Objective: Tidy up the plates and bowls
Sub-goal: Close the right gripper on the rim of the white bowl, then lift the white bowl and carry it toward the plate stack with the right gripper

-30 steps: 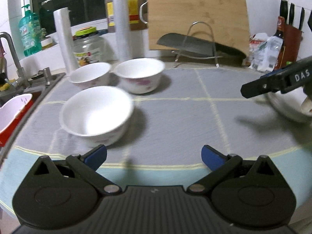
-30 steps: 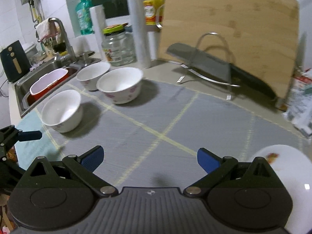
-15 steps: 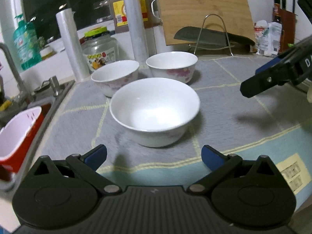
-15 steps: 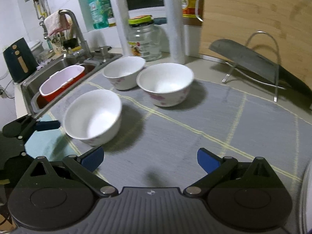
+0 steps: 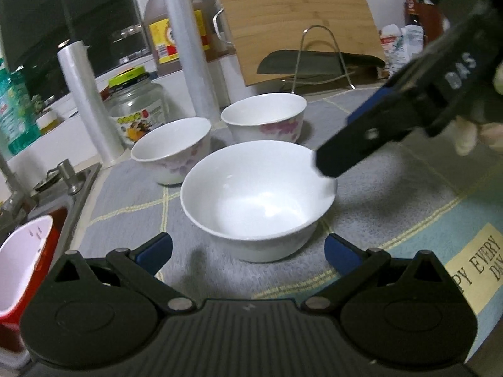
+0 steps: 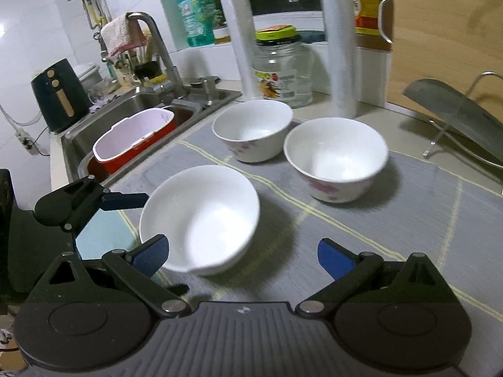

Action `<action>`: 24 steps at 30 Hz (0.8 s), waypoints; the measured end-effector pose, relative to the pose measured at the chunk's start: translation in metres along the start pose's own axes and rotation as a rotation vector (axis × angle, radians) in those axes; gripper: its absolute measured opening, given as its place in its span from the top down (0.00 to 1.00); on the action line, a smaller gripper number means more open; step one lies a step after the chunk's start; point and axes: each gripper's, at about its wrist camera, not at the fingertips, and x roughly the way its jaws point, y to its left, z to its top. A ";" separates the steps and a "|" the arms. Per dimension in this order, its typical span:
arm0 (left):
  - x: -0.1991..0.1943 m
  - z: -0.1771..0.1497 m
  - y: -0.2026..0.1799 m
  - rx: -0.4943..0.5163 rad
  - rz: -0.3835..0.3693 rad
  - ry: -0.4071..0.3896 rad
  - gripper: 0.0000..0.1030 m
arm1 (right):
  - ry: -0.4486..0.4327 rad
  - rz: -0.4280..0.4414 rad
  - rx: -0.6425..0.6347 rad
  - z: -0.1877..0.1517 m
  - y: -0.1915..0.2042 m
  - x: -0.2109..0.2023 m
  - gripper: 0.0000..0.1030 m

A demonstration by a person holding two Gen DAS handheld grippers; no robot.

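1. Bowls first: the plain white bowl sits centre frame on the grey mat, two flowered bowls behind it, well apart from it.
2. Left gripper gapes wide, empty, low in the frame.
3. Right gripper is spread open too, holding nothing.
4. Upper left of the right view: steel sink, faucet, soap bottle; cutting board up top in the left view.
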 end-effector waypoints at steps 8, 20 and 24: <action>0.004 0.004 0.003 0.027 -0.046 -0.021 0.03 | 0.025 0.012 -0.016 0.012 0.005 0.026 0.17; 0.006 0.007 0.006 0.017 -0.080 -0.031 0.11 | 0.041 0.025 -0.037 0.018 0.006 0.035 0.35; 0.007 0.007 0.007 0.025 -0.087 -0.029 0.11 | 0.042 0.037 -0.038 0.021 0.006 0.036 0.37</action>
